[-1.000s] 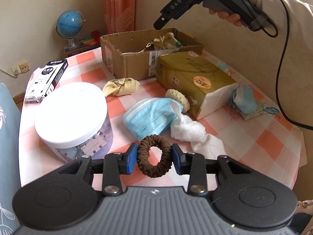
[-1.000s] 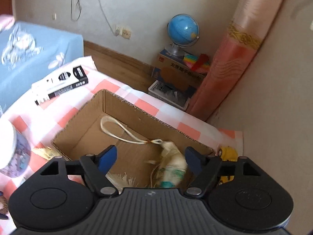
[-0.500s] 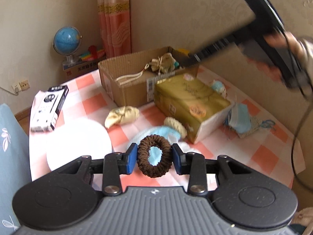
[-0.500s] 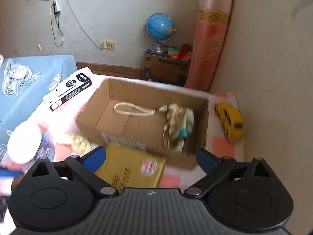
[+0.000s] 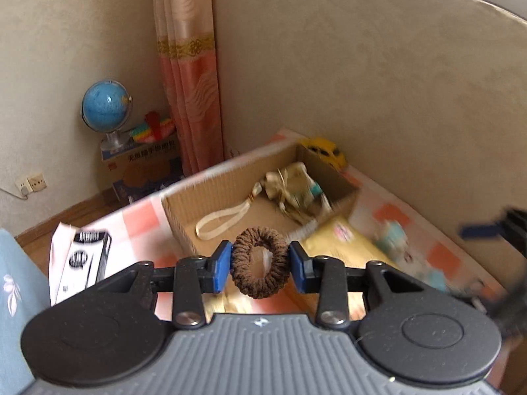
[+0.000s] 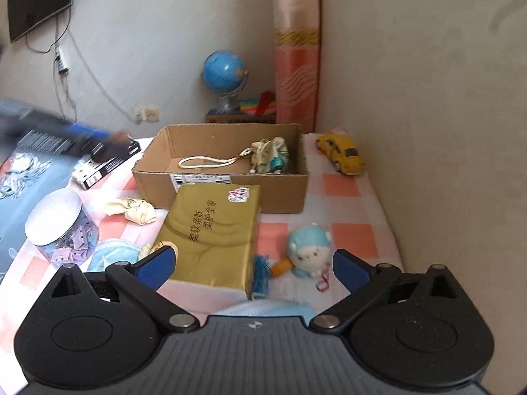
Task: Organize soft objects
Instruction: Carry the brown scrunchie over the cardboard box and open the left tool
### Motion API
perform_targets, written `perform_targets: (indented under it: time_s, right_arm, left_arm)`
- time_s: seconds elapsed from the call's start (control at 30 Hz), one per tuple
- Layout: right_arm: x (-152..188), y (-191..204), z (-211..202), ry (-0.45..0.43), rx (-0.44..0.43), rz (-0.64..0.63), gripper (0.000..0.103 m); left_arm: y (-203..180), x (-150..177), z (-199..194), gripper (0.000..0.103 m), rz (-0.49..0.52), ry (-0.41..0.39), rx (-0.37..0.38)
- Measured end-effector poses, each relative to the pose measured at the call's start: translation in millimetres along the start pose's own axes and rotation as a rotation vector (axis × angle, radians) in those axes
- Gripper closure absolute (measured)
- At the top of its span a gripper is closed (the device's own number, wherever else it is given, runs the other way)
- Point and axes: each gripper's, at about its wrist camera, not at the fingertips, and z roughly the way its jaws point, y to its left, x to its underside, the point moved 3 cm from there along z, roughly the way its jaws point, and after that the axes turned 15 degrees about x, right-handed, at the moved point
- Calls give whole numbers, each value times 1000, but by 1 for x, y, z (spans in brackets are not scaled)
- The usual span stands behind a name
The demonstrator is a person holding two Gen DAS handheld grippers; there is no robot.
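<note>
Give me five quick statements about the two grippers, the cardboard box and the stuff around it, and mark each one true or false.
1. The left gripper is shut on the brown scrunchie. True.
2. The right gripper holds the blue plush toy. False: its jaws are open and hold nothing.
3. The cardboard box is empty. False: a drawstring pouch lies inside.
4. The yellow toy car sits outside the box. True.
5. The tissue pack lies inside the box. False: it rests in front.

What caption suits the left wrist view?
Left gripper holding a brown hair scrunchie above a cardboard box.
</note>
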Motion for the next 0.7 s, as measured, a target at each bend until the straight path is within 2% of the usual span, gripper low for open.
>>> perform_targets:
  time_s: [0.13, 0.23, 0.27, 0.33, 0.47, 0.7]
  right_arm:
    - [7, -3, -17, -41, 23, -5, 0]
    - [11, -6, -24, -53, 31, -14, 0]
    - [12, -7, -24, -54, 32, -15, 0]
    - [15, -10, -25, -53, 35, -8, 0]
    - [17, -16, -25, -48, 32, 10, 0]
    - [25, -16, -29, -52, 24, 14, 0]
  left_arm:
    - [15, -23, 26, 61, -15, -2, -29]
    - [25, -30, 40, 35, -40, 1, -49]
    - [26, -30, 41, 29, -36, -2, -62]
    - [28, -30, 42, 25, -46, -10, -82]
    - [26, -24, 33, 13, -61, -21, -68]
    - [-4, 2, 4, 7, -18, -40, -65]
